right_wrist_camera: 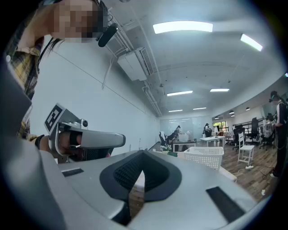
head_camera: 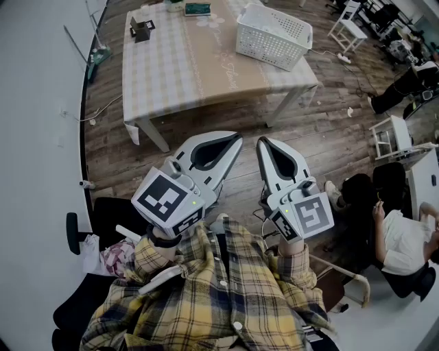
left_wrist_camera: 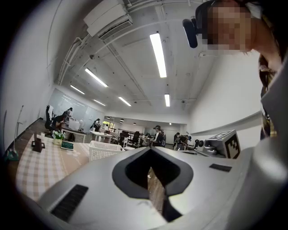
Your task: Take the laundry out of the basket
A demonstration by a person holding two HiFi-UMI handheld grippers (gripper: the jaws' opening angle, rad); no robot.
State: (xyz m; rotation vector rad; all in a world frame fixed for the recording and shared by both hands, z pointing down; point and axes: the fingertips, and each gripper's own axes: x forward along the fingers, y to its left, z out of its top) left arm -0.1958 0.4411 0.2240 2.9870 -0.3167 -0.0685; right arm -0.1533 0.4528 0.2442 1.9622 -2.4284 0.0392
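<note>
Pre-approach: left gripper (head_camera: 232,142) and right gripper (head_camera: 265,144) are hovering closed, empty. Basket (head_camera: 264,45) is sitting on the table (head_camera: 185,65) corner, well ahead; laundry not visible. Next: closing in, opening jaws above it.

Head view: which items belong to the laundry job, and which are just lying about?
Job: white basket on the table; left gripper and right gripper, both shut, empty; laundry itself not visible.
Lying about: black box, green-edged object, white stool, black office chair.
</note>
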